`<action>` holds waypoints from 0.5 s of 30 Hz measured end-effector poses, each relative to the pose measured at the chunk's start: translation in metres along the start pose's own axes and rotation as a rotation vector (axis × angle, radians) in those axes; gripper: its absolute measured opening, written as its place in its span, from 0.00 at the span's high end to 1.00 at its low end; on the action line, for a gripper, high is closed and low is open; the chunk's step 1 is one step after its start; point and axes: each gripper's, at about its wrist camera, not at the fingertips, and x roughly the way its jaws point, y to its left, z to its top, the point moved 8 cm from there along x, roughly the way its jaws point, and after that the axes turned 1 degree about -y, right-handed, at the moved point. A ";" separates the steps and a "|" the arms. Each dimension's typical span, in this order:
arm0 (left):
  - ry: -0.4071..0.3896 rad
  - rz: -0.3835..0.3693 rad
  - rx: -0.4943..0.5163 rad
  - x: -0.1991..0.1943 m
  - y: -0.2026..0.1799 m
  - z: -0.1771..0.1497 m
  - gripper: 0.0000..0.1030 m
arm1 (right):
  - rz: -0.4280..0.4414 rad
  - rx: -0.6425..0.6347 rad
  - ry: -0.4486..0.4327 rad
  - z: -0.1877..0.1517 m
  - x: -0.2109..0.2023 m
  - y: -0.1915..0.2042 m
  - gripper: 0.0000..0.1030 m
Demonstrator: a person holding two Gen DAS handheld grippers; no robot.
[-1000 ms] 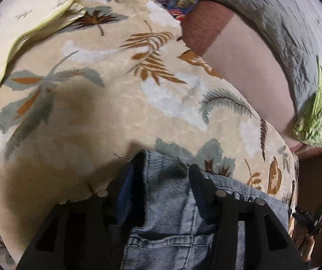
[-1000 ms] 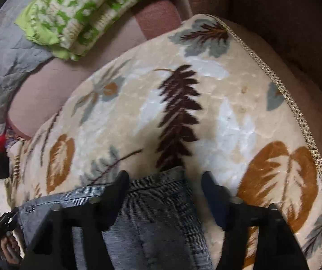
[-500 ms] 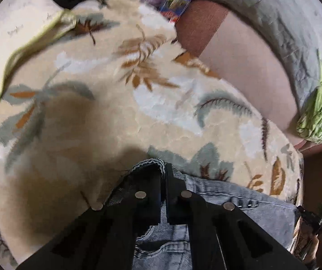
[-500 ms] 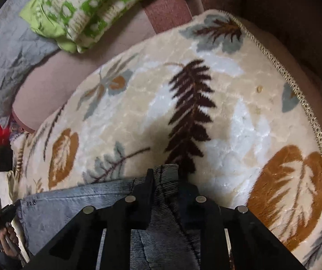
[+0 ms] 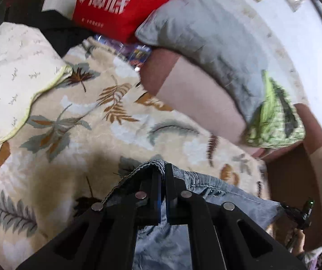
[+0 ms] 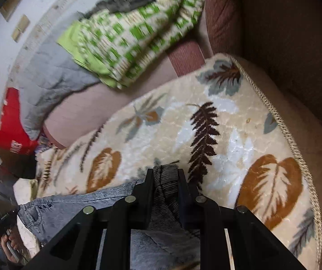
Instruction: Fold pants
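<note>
Currently my left gripper (image 5: 163,173) and right gripper (image 6: 165,175) are each clamped on the pants (image 5: 217,193) waistband, bunched between my fingers. Recommendation: lift both corners level, keeping the denim taut.

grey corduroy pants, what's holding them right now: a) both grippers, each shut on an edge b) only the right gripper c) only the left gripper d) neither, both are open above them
a: the left gripper is shut on a bunched edge of the grey corduroy pants, and the right gripper pinches a fold of them over the leaf-print blanket.
</note>
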 end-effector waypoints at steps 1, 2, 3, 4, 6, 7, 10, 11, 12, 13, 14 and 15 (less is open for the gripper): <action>-0.011 -0.015 0.009 -0.015 -0.003 -0.004 0.98 | 0.018 0.001 -0.015 -0.002 -0.012 0.001 0.81; -0.019 -0.025 0.019 -0.028 -0.004 -0.009 0.98 | 0.031 0.000 -0.028 -0.006 -0.023 0.002 0.81; -0.031 -0.038 0.030 -0.044 -0.004 -0.015 0.98 | 0.041 0.000 -0.040 -0.011 -0.036 0.001 0.81; -0.043 -0.055 0.041 -0.062 -0.003 -0.025 0.98 | 0.056 0.002 -0.053 -0.018 -0.050 0.000 0.81; -0.055 -0.077 0.054 -0.091 0.004 -0.047 0.98 | 0.087 0.004 -0.082 -0.036 -0.079 -0.005 0.81; -0.063 -0.092 0.053 -0.107 0.009 -0.062 0.97 | 0.104 0.002 -0.094 -0.052 -0.099 -0.009 0.81; -0.053 -0.125 0.044 -0.143 0.033 -0.109 0.96 | 0.144 0.008 -0.100 -0.103 -0.132 -0.026 0.81; -0.037 -0.125 0.045 -0.150 0.043 -0.125 0.96 | 0.148 0.009 -0.076 -0.127 -0.137 -0.033 0.80; -0.009 -0.110 0.047 -0.153 0.055 -0.141 0.94 | 0.156 0.008 -0.039 -0.153 -0.138 -0.041 0.77; 0.027 -0.090 0.050 -0.152 0.065 -0.154 0.93 | 0.156 0.012 0.019 -0.184 -0.134 -0.051 0.76; 0.066 -0.062 0.050 -0.150 0.076 -0.166 0.90 | 0.128 0.015 0.112 -0.219 -0.123 -0.064 0.68; 0.101 -0.017 0.042 -0.148 0.089 -0.177 0.84 | 0.100 0.023 0.177 -0.242 -0.116 -0.076 0.65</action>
